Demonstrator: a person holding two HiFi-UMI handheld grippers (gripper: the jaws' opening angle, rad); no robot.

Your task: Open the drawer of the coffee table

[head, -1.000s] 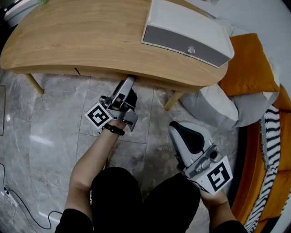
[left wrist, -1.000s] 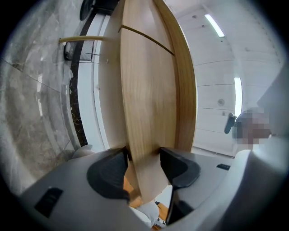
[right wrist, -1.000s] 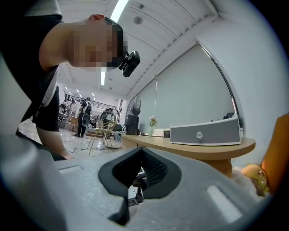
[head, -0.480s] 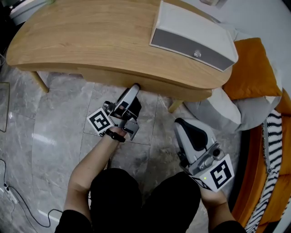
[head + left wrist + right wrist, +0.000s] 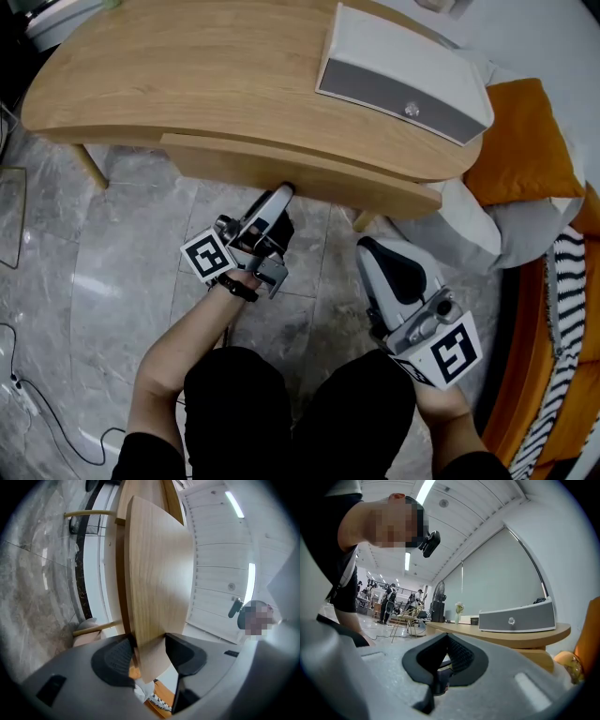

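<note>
Drawer [image 5: 309, 176] is cracked open, its front standing proud under the coffee table [image 5: 187, 75] top, at 12 o'clock in the head view. My left gripper [image 5: 283, 192] sits just below it. Its fingers [image 5: 115, 656] are clenched on the front's lower edge, panel sandwiched between the pads. Best move, I reckon: pull straight toward 6 o'clock, level, no twist, otherwise the thin edge could slip out or the drawer could bind. Right gripper [image 5: 373, 255] is at 4 o'clock, pads pressed together on nothing, clear of the drawer's path.
</note>
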